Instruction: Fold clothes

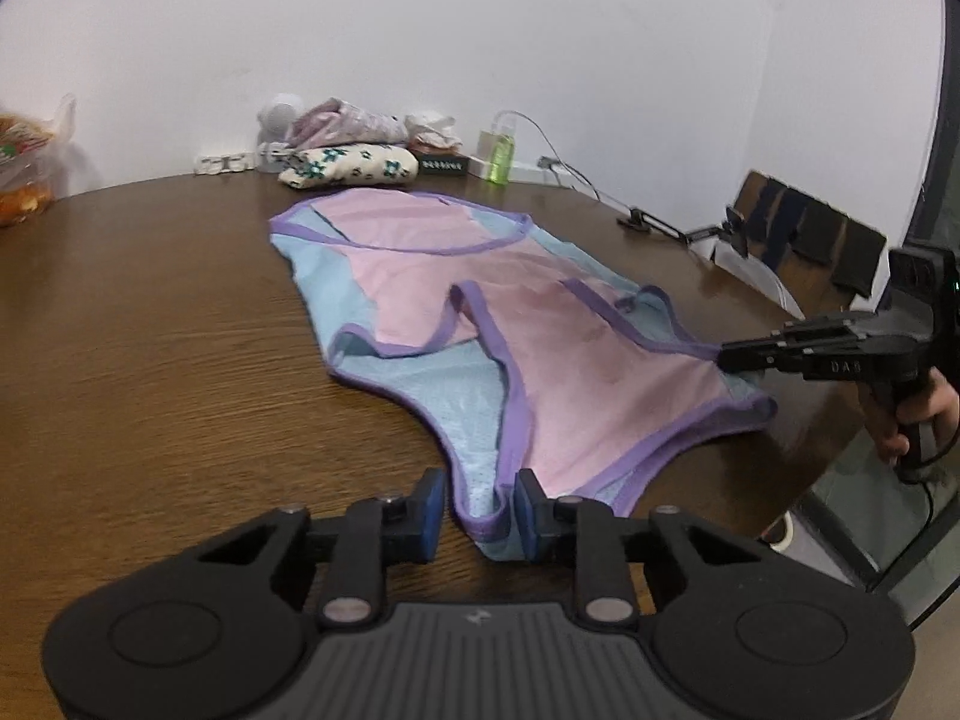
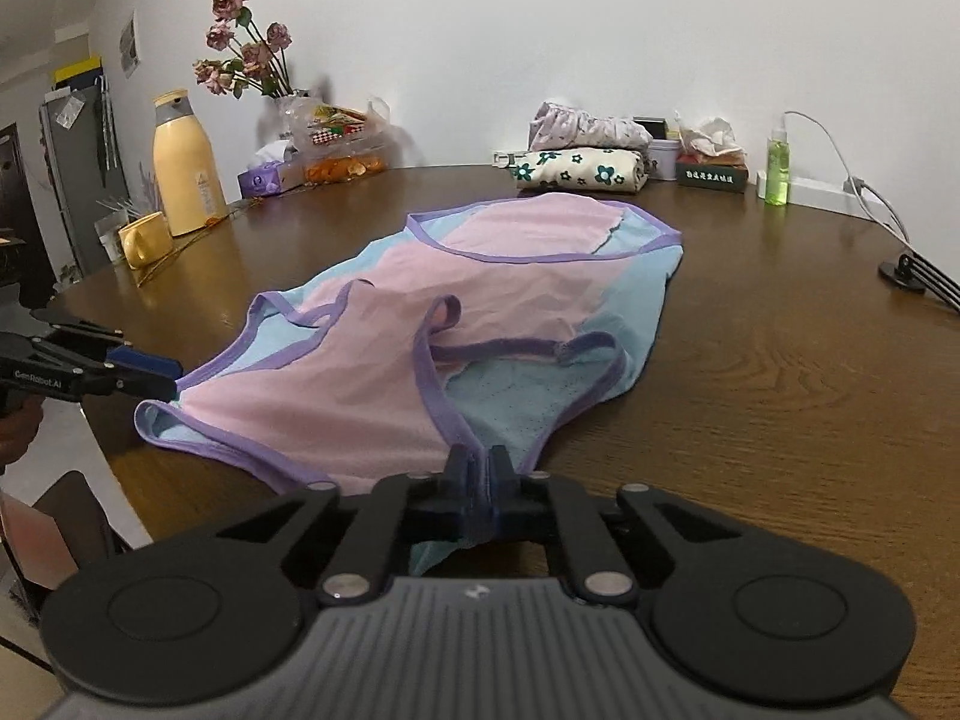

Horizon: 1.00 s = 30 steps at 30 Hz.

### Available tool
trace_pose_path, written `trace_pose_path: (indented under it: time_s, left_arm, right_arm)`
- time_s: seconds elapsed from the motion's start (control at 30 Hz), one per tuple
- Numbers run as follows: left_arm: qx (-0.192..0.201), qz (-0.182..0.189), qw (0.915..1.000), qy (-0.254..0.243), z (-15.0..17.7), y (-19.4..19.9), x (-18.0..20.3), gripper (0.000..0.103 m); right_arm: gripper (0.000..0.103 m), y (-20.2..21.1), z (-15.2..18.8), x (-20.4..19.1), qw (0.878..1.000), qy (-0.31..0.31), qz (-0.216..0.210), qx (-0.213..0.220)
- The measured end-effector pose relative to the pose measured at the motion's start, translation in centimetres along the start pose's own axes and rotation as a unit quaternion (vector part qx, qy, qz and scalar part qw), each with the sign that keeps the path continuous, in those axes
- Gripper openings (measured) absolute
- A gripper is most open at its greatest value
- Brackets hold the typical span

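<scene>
Two grippers work one garment. Left gripper (image 1: 480, 510) has blue pads set narrow, one on each side of a purple-trimmed shoulder strap; pads look close to the cloth but I cannot tell if they pinch it. Right gripper (image 2: 477, 468) is clamped tight on the other strap, cloth bunched between its fingers and hanging out below. From the left wrist view the right gripper (image 1: 729, 356) meets the garment's edge at the table's rim, a hand (image 1: 912, 414) on its handle. Pink and blue tank top (image 2: 480, 312) with purple binding lies spread flat on the brown wooden table (image 2: 780, 390), straps near, hem far. Beyond the hem, by the wall: folded floral cloth (image 2: 579, 169) with another bundle on top, green spray bottle (image 2: 777, 165), white power strip (image 2: 816, 191). Far left: yellow mug (image 2: 143, 239), yellow bottle (image 2: 183, 165), dried roses (image 2: 243, 45).
</scene>
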<state>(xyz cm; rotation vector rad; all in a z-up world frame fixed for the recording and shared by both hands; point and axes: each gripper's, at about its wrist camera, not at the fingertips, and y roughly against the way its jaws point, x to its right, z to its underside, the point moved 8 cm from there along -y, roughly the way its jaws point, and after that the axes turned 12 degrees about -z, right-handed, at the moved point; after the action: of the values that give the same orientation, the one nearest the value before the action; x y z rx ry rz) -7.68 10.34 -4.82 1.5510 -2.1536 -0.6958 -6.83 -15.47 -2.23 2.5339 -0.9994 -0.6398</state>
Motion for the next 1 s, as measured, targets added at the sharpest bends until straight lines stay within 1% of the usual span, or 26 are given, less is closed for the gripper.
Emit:
trace_pose_path:
  time_s: [0.07,0.1,0.17,0.23,0.27,0.33,0.37,0.43,0.5,0.57,0.6,0.7,0.77,0.8,0.87,0.93,1.0]
  left_arm:
    - [0.007,-0.004,0.9999,-0.007,0.0,0.4,-0.2,0.029]
    - [0.007,-0.002,0.9999,-0.009,0.0,0.6,-0.3,0.029]
    - [0.001,0.004,0.9999,-0.011,0.2,0.6,-0.3,0.029]
    - [-0.001,0.007,1.0,-0.003,0.3,0.5,-0.5,0.026]
    - [-0.001,0.009,1.0,0.002,0.4,0.4,-0.6,0.025]
    - [-0.002,0.012,0.9999,0.011,0.5,0.4,-0.8,0.012]
    - [-0.002,0.013,0.9998,0.016,0.5,0.3,-0.9,0.008]
    - [-0.003,0.016,0.9995,0.026,0.6,0.3,-1.1,0.008]
    - [-0.004,0.019,0.9992,0.036,0.8,0.2,-1.2,0.006]
    - [-0.004,0.022,0.9987,0.046,0.9,0.2,-1.4,0.005]
    - [-0.004,0.024,0.9984,0.051,0.9,0.1,-1.5,0.004]
    - [-0.004,0.025,0.9972,0.07,1.0,0.0,-1.9,0.003]
    - [-0.004,0.023,0.9966,0.079,0.9,0.0,-2.0,0.004]
    - [-0.004,0.019,0.9966,0.08,0.8,0.0,-2.1,0.007]
    - [0.002,0.01,0.9968,0.079,0.5,0.3,-2.3,0.012]
    - [0.02,0.008,0.9969,0.075,-0.2,1.3,-2.5,0.015]
    - [0.038,0.006,0.9967,0.071,-0.8,2.4,-2.7,0.016]
  right_arm:
    - [0.018,0.0,-0.6,-0.8,1.0,0.005,-0.015,0.01]
    - [0.024,0.0,-0.9,-1.2,1.0,0.007,-0.022,0.015]
    - [0.025,0.0,-1.5,-2.0,0.999,0.012,-0.037,0.026]
    - [0.025,0.0,-2.2,-2.7,0.998,0.017,-0.051,0.036]
    - [0.025,-1.1,-2.5,-4.1,0.996,0.011,-0.085,0.038]
    - [0.025,-3.8,-2.4,-6.9,0.992,0.035,-0.123,0.018]
    - [0.025,-5.1,-2.3,-8.3,0.989,0.047,-0.142,0.008]
    - [0.025,-7.2,-2.0,-10.7,0.983,0.082,-0.166,-0.012]
    - [0.024,-8.7,-1.7,-11.6,0.98,0.09,-0.173,-0.028]
    - [0.014,-10.1,-1.3,-12.5,0.978,0.097,-0.18,-0.043]
    - [0.009,-10.2,-1.0,-12.6,0.979,0.099,-0.174,-0.048]
    - [0.009,-10.6,0.0,-12.6,0.98,0.105,-0.155,-0.061]
    - [0.011,-10.4,0.2,-12.6,0.982,0.087,-0.158,-0.054]
    - [0.013,-10.1,0.2,-12.6,0.983,0.084,-0.158,-0.052]
    - [0.013,-8.7,-0.1,-12.1,0.985,0.086,-0.142,-0.04]
    - [0.013,-5.5,-1.2,-10.4,0.991,0.08,-0.11,-0.006]
    - [0.014,-2.6,-1.7,-7.7,0.996,0.06,-0.058,0.011]
